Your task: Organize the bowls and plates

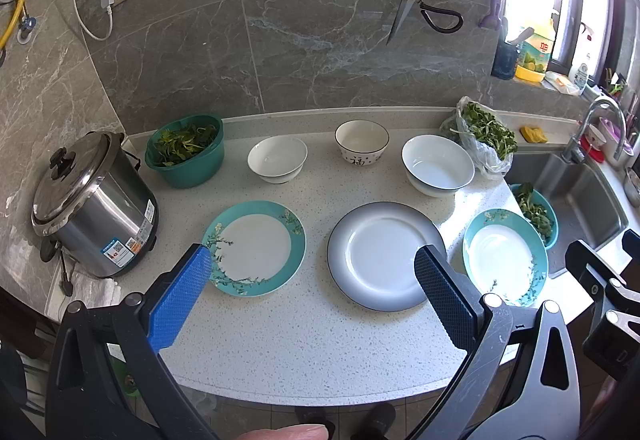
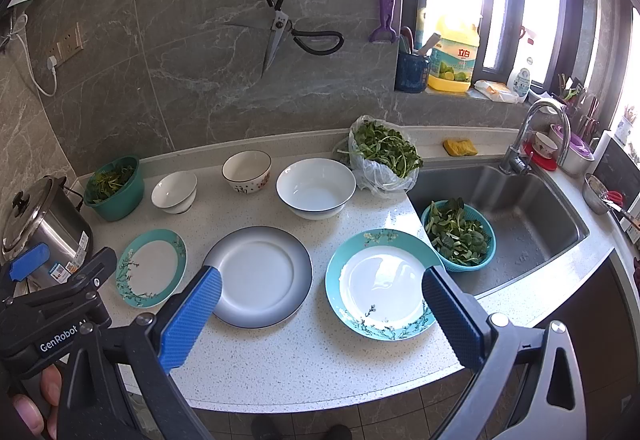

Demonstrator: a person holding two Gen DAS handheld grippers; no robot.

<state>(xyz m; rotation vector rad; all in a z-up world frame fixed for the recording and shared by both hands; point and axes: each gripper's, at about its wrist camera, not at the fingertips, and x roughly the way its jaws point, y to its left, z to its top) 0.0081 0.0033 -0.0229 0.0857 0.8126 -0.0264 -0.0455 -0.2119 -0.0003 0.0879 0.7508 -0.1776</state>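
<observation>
Landmark: the grey-rimmed plate (image 1: 386,255) lies at the middle of the counter (image 1: 304,344); every place below is given from it.
Plates: a teal floral plate (image 1: 256,248) lies to its left and a second teal plate (image 2: 382,286) to its right, each apart from it.
Bowls: behind it stand a small white bowl (image 1: 277,159), a patterned bowl (image 1: 361,142) and a large white bowl (image 1: 437,165), in a row, none touching.
Progress: nothing is stacked yet; by the look of it the whole job remains.
Left gripper (image 1: 312,280): jaws wide apart, empty, hovering in front of the plate.
Right gripper (image 2: 322,300): jaws wide apart, empty, just right of it.
Writing: "GenRobot" shows on the left gripper's body; the patterned bowl carries a dark character; the yellow bottle (image 2: 456,58) has a red-lettered label, too small to read surely.
</observation>
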